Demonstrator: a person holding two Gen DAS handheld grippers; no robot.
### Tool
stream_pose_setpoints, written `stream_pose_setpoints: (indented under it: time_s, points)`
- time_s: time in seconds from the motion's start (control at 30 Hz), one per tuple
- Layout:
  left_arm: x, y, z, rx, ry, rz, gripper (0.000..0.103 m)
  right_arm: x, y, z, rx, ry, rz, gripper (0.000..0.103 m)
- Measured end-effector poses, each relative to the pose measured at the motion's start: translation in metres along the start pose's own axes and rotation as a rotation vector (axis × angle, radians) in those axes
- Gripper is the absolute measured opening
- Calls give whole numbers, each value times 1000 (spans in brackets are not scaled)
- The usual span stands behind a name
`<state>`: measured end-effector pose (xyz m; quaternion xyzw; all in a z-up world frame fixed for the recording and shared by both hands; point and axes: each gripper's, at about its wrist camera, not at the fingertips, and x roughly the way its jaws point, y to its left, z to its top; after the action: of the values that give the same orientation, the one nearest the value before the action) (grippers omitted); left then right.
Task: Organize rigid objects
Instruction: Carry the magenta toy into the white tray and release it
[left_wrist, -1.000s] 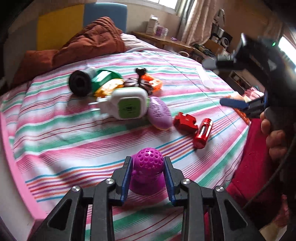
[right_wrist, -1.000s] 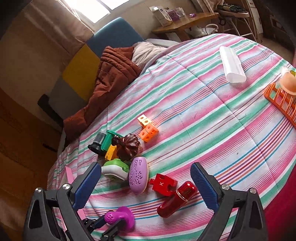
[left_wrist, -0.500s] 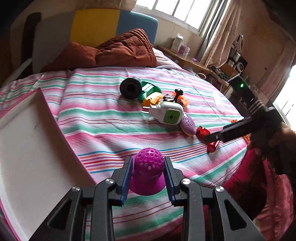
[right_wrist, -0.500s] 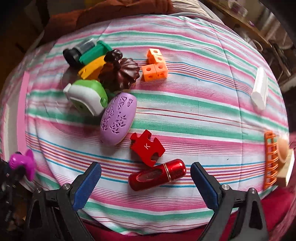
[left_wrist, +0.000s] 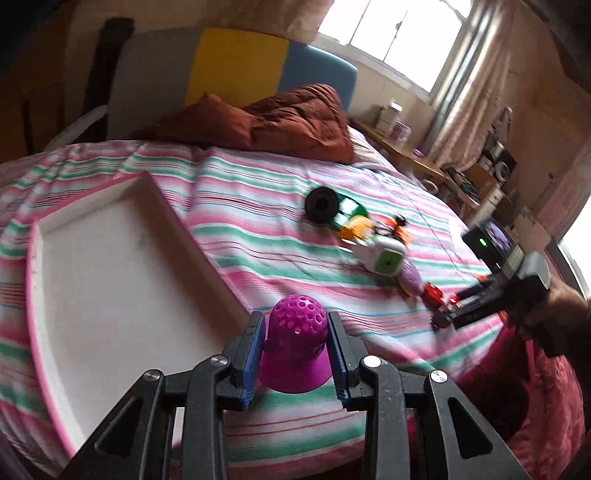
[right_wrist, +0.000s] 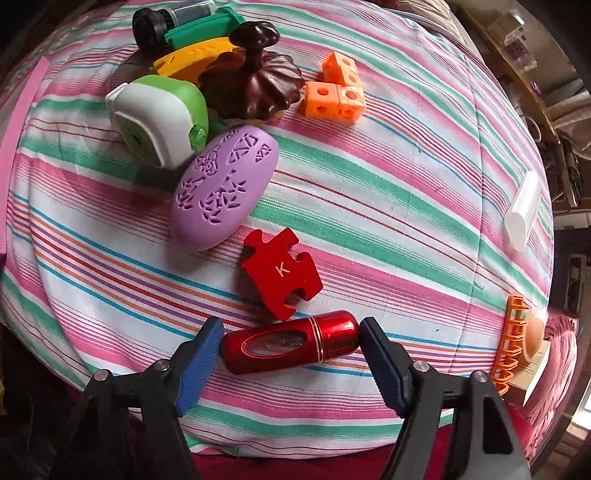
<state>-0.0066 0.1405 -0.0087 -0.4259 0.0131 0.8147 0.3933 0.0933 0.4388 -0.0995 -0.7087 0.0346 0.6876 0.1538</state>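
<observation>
My left gripper (left_wrist: 295, 350) is shut on a purple perforated dome toy (left_wrist: 297, 328), held above the striped bed beside a white tray with a pink rim (left_wrist: 173, 218). My right gripper (right_wrist: 290, 343) points down at the bed, its jaws closing around a red metal cylinder (right_wrist: 291, 341) that lies lengthwise between them. The blue pads (right_wrist: 199, 354) sit at the cylinder's two ends without a clear squeeze. In the left wrist view the right gripper (left_wrist: 448, 308) shows at the bed's right edge, held by a hand.
Beyond the cylinder lie a red puzzle piece marked K (right_wrist: 280, 271), a lilac oval case (right_wrist: 225, 188), a green-and-white gadget (right_wrist: 159, 114), a brown leaf-shaped piece (right_wrist: 255, 85) and orange cubes (right_wrist: 336, 88). A white case (right_wrist: 522, 210) and orange rack (right_wrist: 511, 343) sit right.
The left gripper carried the purple toy leftward and the white tray came into view. The right gripper tipped downward, dropped over the red cylinder, and its jaws narrowed around it.
</observation>
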Motion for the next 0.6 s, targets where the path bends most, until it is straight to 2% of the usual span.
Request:
stream_pose_setpoints:
  time_s: [0.37,0.6]
  points:
    - [-7,138,28,-215,-28,234,34,7,1,-25,44,-64,40,76]
    - [10,165,39,-208,-12,312,34,14,0,-43,75,-98,71,76]
